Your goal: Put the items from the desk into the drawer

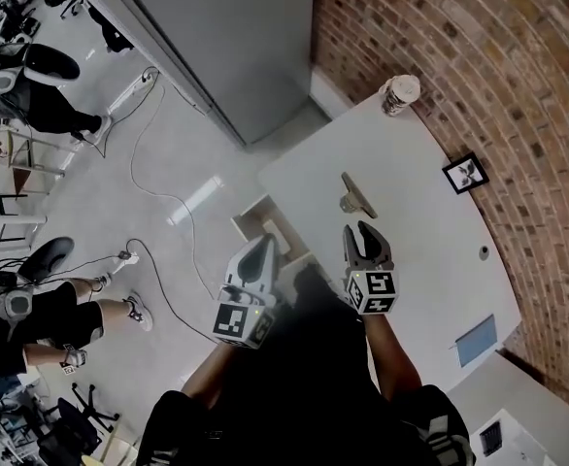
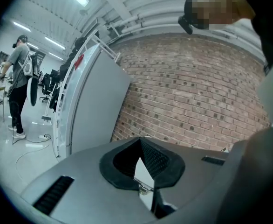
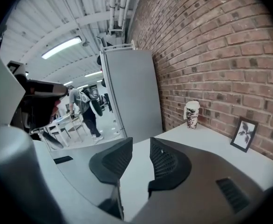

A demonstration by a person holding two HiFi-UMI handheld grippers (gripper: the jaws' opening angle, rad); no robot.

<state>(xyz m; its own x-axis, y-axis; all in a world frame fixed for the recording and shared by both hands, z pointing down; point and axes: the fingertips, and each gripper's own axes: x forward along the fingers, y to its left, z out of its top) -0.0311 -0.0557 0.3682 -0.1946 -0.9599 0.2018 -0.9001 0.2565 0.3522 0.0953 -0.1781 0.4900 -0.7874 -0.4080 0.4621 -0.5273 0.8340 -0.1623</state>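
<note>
On the white desk lies a small grey-tan item, just beyond my right gripper. That gripper is open, with nothing between its pads, and in the right gripper view only bare desk shows through the gap. An open drawer juts from the desk's left edge. My left gripper hovers beside it, over the floor side. In the left gripper view its tips meet, and nothing is held. A paper cup and a small picture frame stand by the brick wall.
A blue card and a tiny dark thing lie on the desk's right part. A grey cabinet stands past the desk's far corner. A cable runs over the floor, and a seated person's legs are at the left.
</note>
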